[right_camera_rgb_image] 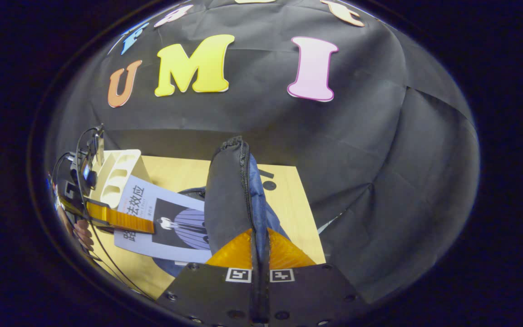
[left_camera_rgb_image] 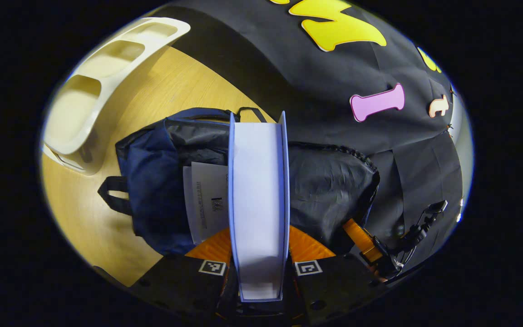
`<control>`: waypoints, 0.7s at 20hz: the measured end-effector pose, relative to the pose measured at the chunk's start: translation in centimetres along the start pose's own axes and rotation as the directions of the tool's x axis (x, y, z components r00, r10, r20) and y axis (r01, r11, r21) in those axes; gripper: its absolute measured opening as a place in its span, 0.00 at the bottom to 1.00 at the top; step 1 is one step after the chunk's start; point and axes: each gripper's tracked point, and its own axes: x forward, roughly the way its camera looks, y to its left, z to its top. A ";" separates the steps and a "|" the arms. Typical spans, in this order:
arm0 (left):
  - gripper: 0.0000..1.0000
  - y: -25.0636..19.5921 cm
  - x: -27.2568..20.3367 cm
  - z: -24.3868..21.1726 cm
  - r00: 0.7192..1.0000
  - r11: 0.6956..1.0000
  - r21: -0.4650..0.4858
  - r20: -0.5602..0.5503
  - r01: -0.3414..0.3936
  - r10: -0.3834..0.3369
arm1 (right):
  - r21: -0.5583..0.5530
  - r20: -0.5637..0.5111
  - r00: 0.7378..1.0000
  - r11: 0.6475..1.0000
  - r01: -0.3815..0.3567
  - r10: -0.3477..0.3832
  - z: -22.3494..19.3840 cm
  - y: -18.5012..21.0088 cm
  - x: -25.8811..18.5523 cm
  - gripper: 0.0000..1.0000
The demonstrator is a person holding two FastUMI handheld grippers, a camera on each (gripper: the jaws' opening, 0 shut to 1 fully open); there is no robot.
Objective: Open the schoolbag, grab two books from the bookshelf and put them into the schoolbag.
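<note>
My left gripper (left_camera_rgb_image: pixel 258 247) is shut on a thick book with a light blue cover (left_camera_rgb_image: pixel 257 190), held upright with its page edge toward the camera, over the mouth of the dark blue schoolbag (left_camera_rgb_image: pixel 152 181). Another book (left_camera_rgb_image: pixel 207 200) lies inside the bag, its white back showing. My right gripper (right_camera_rgb_image: pixel 259 243) is shut on the bag's zipper-edged flap (right_camera_rgb_image: pixel 227 195) and holds it raised. In the right gripper view the blue book (right_camera_rgb_image: pixel 166 218) slants down toward the bag with the left gripper (right_camera_rgb_image: pixel 120 220) on it. The right gripper (left_camera_rgb_image: pixel 361 240) appears past the bag's right side.
A white bookshelf (left_camera_rgb_image: pixel 107 77) with empty compartments stands on the wooden table (left_camera_rgb_image: pixel 175 86) behind and left of the bag, also visible as the bookshelf (right_camera_rgb_image: pixel 116 175). The black cloth wall runs close behind the table. A hand (right_camera_rgb_image: pixel 82 234) holds the left gripper.
</note>
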 end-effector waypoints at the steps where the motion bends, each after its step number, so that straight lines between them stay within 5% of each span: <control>1: 0.41 -0.1 0.5 0.0 1.000 1.000 -0.005 0.003 0.015 -0.015 | -0.010 0.002 1.000 1.000 0.003 -0.003 0.2 0.1 -0.2 0.00; 14: 0.41 -0.1 8.8 -0.5 0.980 0.966 -0.172 -0.009 0.195 -0.199 | -0.057 0.001 1.000 0.998 -0.001 0.001 1.0 1.0 -0.4 0.00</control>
